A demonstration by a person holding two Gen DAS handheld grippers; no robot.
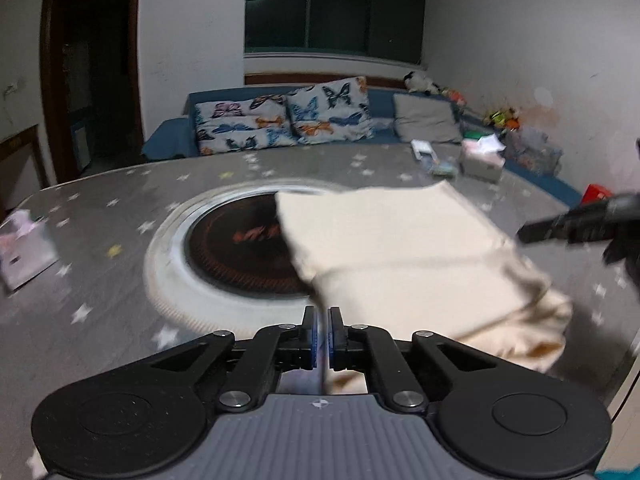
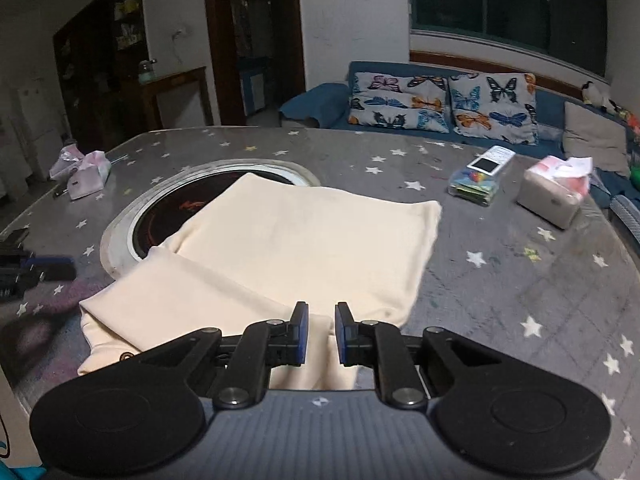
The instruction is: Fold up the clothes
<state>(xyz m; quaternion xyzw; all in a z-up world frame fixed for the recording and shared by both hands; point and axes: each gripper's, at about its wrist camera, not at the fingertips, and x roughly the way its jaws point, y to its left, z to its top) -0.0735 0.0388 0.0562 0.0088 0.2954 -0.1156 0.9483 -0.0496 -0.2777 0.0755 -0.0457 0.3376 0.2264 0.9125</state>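
Observation:
A cream garment (image 1: 400, 248) lies folded on the grey star-patterned table (image 1: 100, 200), partly over a round inset hotplate (image 1: 240, 252). My left gripper (image 1: 323, 320) is shut on the garment's near left edge, which rises in a thin taut line between the pads. The right gripper's fingers (image 1: 560, 228) show at the right edge of that view. In the right wrist view the garment (image 2: 304, 240) spreads ahead. My right gripper (image 2: 321, 316) stands over its near right corner, jaws a little apart, with a soft ridge of cloth between them that the pads do not press. The left gripper's fingers (image 2: 40, 272) show at the far left.
A tissue box (image 2: 552, 196) and a small clear box (image 2: 474, 188) with a white device (image 2: 492, 160) on it stand at the table's far right. A pink package (image 2: 84, 176) sits far left. Behind the table is a blue sofa (image 2: 316, 108) with butterfly pillows.

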